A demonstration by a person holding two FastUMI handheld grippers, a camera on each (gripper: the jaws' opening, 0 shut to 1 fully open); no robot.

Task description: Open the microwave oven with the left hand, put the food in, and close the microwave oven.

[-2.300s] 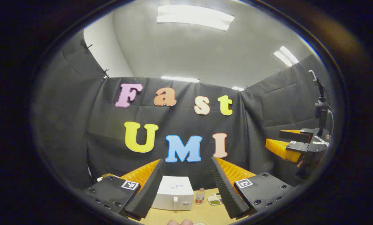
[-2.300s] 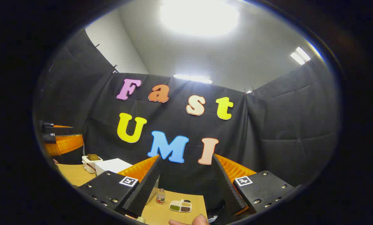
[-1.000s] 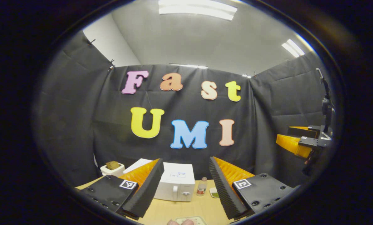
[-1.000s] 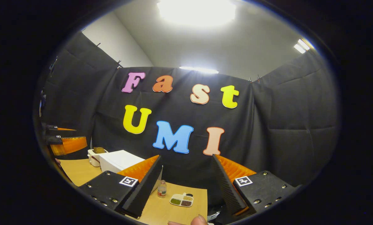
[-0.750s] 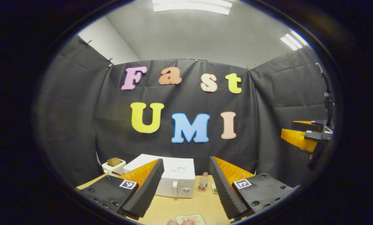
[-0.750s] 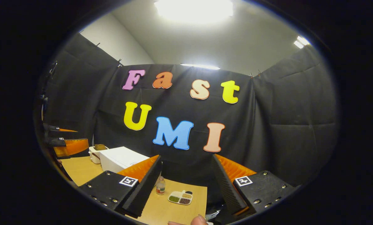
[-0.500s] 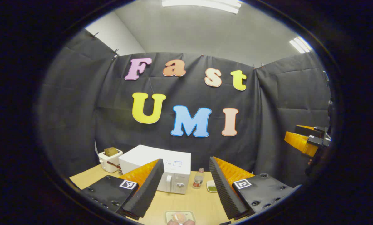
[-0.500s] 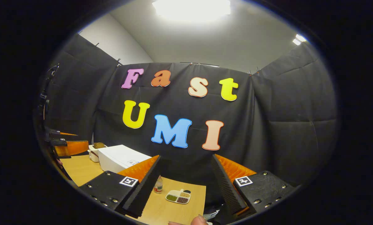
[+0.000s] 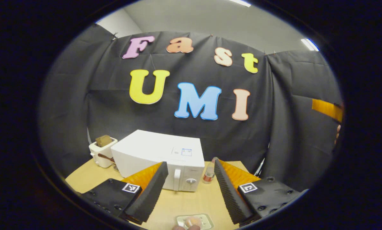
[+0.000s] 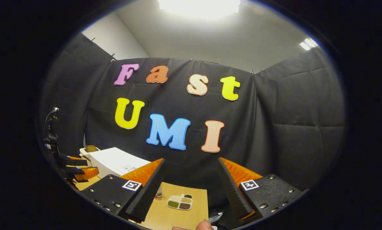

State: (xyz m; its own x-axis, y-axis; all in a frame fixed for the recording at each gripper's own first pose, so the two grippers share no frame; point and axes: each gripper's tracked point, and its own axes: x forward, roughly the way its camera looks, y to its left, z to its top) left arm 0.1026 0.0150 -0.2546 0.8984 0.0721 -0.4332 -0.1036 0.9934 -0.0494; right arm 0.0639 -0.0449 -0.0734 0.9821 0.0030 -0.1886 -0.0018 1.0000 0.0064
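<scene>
At the near edge of the desk (image 9: 184,204) sits the food (image 9: 193,221) on its small tray, right under the left gripper (image 9: 191,185) — its claw is wide and holds nothing. Farther back stands the microwave (image 9: 159,159), door shut, handle (image 9: 177,180) facing the claw. The claw could slip off that thin handle, or push the microwave back. Off by the right edge, the right gripper (image 10: 191,188) is wide too — it might bump the little bottle (image 10: 159,192) or the seed dish (image 10: 179,202).
</scene>
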